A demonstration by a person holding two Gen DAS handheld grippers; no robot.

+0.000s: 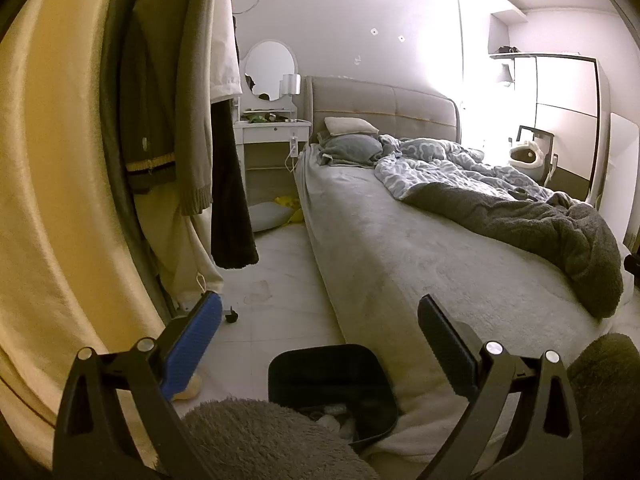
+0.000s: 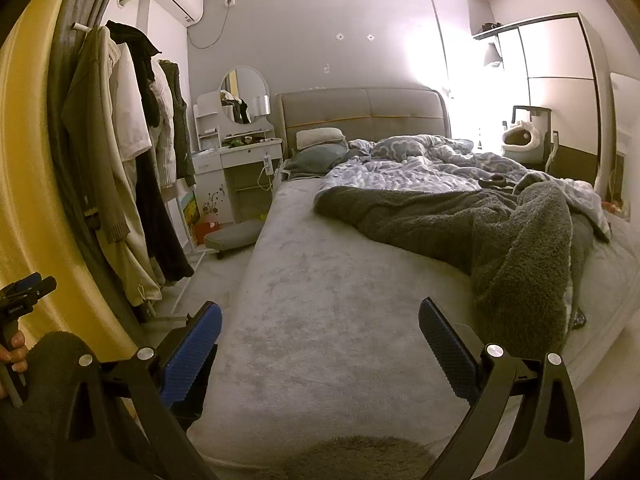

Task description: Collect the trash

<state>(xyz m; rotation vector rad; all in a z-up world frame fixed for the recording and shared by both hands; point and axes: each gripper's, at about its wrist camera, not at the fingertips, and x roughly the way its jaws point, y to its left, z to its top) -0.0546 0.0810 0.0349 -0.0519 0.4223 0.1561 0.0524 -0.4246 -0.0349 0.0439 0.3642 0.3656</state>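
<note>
1. While both tools hang released, left gripper (image 1: 320,316) hovers above black bin (image 1: 332,376) on the floor, touching the bed (image 1: 400,248).
2. Bin holds pale crumpled trash (image 1: 334,420), partly hidden.
3. Right gripper (image 2: 320,316), jaws spread, grasps nothing above the bed.

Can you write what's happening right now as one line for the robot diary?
left gripper: open, empty | right gripper: open, empty | black bin: on floor beside bed
</note>
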